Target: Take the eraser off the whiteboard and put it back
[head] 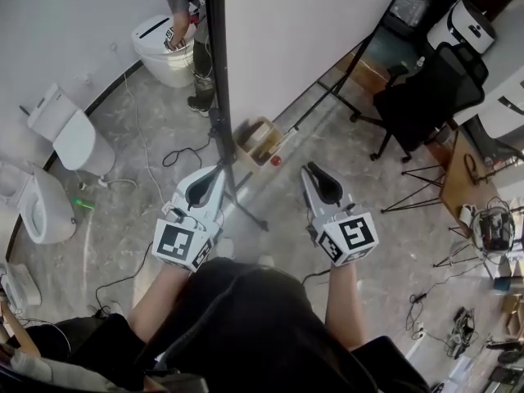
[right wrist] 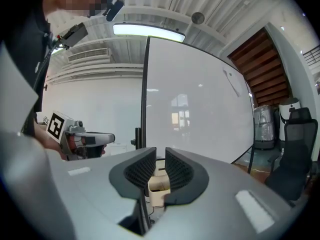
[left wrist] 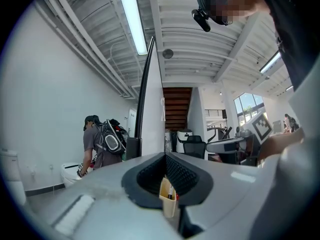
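The whiteboard (head: 303, 31) stands on a black stand ahead of me; it also fills the right gripper view (right wrist: 200, 109) and shows edge-on in the left gripper view (left wrist: 150, 109). I see no eraser in any view. My left gripper (head: 199, 188) is held level by the stand's post, its jaws together and empty (left wrist: 165, 156). My right gripper (head: 322, 182) points at the board's foot, and its jaws (right wrist: 158, 166) stand a narrow gap apart with nothing between them. A beige box (head: 260, 142) sits on the floor under the board, seen past both jaws.
A person (head: 184, 6) bends over a white toilet (head: 160, 47) behind the board. More toilets (head: 70, 133) stand at the left, and a black office chair (head: 430, 97) at the right. Cables (head: 184, 152) and the stand's legs (head: 246, 211) cross the floor.
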The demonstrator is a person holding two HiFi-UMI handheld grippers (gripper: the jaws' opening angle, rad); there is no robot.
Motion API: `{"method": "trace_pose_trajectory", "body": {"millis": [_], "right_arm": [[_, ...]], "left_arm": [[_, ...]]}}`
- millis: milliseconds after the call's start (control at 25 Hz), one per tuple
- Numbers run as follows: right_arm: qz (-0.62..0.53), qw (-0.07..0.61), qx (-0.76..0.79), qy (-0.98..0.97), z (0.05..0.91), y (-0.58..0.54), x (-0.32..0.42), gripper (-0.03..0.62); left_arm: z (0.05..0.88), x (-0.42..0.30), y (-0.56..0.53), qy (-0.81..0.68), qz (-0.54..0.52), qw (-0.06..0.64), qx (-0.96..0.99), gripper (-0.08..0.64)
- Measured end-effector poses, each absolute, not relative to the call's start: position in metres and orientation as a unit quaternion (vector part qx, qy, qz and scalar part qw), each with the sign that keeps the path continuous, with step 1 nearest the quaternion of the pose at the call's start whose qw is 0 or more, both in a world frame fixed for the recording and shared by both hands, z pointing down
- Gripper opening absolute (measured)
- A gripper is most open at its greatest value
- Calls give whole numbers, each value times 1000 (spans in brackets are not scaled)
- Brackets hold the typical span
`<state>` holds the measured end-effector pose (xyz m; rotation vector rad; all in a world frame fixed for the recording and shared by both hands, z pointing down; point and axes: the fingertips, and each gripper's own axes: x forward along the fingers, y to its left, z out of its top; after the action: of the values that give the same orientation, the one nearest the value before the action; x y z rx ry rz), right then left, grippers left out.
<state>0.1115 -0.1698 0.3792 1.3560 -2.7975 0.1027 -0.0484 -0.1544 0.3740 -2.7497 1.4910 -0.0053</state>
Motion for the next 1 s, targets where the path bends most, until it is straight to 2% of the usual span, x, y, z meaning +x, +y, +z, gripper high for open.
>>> {"method": "trace_pose_trajectory", "body": {"millis": [280, 520, 1000], "right_arm": [[23, -21, 454, -890, 352, -145, 129, 10], [17, -46, 450, -892, 329, -123, 133, 9], [21, -38, 460, -887, 339, -126, 131, 9]], "left_arm": [[372, -34, -152, 460, -2, 6, -888, 6], [368, -32, -151, 455, 4, 6, -890, 6], [370, -44, -152, 465, 3, 4, -885, 6]]}}
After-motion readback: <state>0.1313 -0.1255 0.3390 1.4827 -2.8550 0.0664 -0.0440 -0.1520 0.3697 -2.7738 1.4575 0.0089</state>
